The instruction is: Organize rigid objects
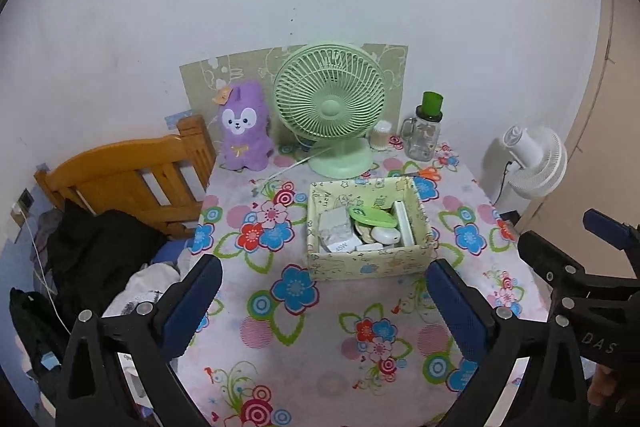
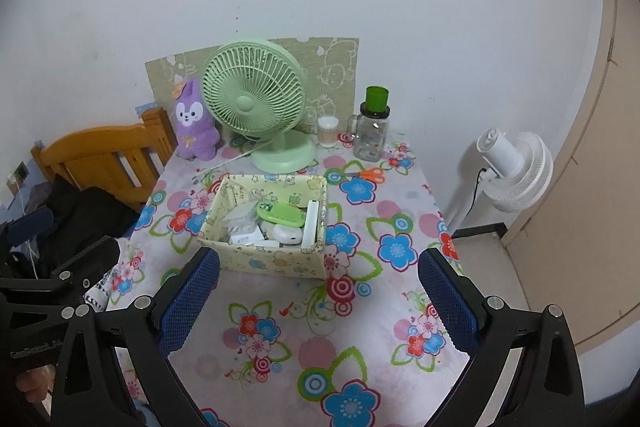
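We see both grippers, left gripper [image 1: 322,301] and right gripper [image 2: 318,301], spread wide and empty above the table's [image 1: 320,347] near edge. The box [image 1: 370,261], mid-table, holds the small items, probably chargers, so sorting looks done.
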`<state>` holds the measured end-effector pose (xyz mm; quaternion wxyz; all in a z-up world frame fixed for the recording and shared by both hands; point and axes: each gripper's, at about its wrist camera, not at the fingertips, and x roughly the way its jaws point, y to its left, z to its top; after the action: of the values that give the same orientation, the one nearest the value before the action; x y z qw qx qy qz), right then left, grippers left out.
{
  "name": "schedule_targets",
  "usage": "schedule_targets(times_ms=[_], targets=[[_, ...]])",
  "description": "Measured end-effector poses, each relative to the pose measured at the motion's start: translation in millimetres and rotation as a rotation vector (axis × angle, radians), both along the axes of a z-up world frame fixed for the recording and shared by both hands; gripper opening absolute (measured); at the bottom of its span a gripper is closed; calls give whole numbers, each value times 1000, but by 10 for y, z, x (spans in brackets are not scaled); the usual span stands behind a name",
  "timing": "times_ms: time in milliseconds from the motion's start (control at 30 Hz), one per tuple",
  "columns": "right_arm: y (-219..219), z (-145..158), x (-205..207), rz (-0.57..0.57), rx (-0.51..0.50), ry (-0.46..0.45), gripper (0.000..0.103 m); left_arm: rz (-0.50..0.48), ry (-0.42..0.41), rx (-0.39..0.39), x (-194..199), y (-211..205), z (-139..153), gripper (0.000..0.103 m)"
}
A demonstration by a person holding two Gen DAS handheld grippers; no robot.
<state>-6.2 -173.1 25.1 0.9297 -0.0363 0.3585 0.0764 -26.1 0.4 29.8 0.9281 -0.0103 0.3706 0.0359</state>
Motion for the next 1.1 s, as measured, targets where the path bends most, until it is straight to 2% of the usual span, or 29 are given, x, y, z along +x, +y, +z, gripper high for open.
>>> schedule_targets(times_ms=[533,1100], targets=[[-23,47,-85,0,7,-20,101,1,12,-12,-96,-26,19,103],[76,40,-147,9,-19,-41,101,1,-1,27,-165,-9,36,103]])
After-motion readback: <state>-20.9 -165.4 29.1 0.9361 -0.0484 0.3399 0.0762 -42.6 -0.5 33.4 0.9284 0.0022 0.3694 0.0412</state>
